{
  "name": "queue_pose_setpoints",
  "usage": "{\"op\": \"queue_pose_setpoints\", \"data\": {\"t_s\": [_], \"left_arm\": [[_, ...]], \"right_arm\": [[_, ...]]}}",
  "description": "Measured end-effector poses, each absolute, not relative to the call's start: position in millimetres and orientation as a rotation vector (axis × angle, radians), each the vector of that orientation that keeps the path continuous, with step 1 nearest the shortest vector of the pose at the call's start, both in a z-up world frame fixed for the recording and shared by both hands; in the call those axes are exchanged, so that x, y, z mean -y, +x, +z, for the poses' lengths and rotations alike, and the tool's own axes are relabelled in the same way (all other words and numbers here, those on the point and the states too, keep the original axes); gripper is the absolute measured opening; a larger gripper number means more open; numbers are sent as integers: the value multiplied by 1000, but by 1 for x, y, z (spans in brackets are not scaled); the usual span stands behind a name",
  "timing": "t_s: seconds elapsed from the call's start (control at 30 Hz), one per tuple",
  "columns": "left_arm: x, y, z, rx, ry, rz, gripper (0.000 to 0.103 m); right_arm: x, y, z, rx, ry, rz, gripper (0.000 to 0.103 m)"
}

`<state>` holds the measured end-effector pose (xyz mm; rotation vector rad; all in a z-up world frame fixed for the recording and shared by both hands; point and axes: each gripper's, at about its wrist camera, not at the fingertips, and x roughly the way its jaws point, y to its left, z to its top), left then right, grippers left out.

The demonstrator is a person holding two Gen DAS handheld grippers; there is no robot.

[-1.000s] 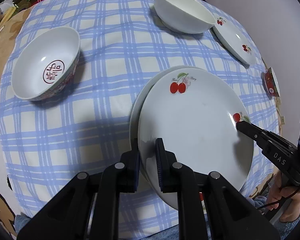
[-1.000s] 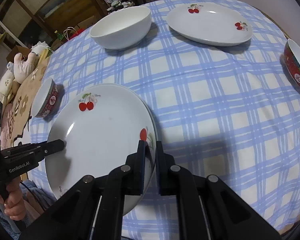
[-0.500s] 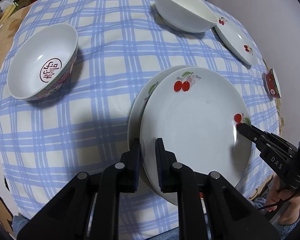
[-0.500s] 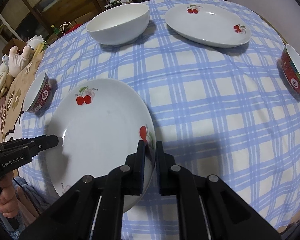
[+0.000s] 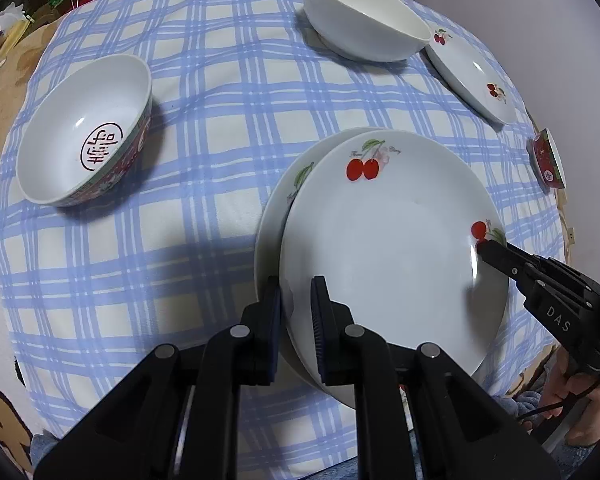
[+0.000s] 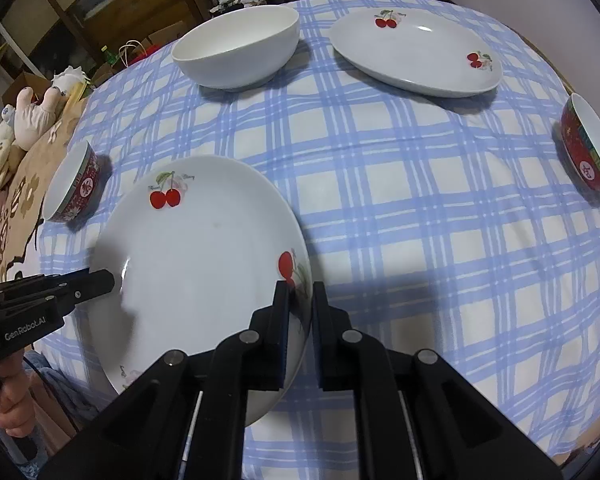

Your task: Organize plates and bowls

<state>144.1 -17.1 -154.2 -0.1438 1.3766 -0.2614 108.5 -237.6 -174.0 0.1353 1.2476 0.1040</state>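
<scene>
The cherry plate [image 5: 392,248] sits on top of a second cherry plate [image 5: 278,208], shifted a little so that the lower one's rim peeps out on one side, near the front edge of the checked surface [image 5: 220,92]. Both grippers are nearly closed and pinch its rim at opposite sides: the left gripper [image 5: 296,304] on the near edge in its own view, the right gripper [image 6: 300,308] on the edge beside the single cherry.

The step in hand looks like seating this plate squarely on the one below. To do it well, keep the plate level, slide it until the rims line up, then open both grippers together so that neither side drops first.

Around it, well apart, stand a white bowl [image 6: 236,46], a third cherry plate [image 6: 416,54] and two red patterned bowls [image 5: 88,136] [image 6: 588,144]. Nothing blocks the stack, but it lies close to the surface's edge, so a sideways push could send it off.
</scene>
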Motion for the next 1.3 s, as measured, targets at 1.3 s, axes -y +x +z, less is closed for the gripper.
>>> {"op": "queue_pose_setpoints", "data": {"t_s": [1.3], "left_arm": [[17, 130, -132, -1262, -53, -200, 16]], "right_arm": [[241, 112, -173, -1252, 168, 91, 11]]}}
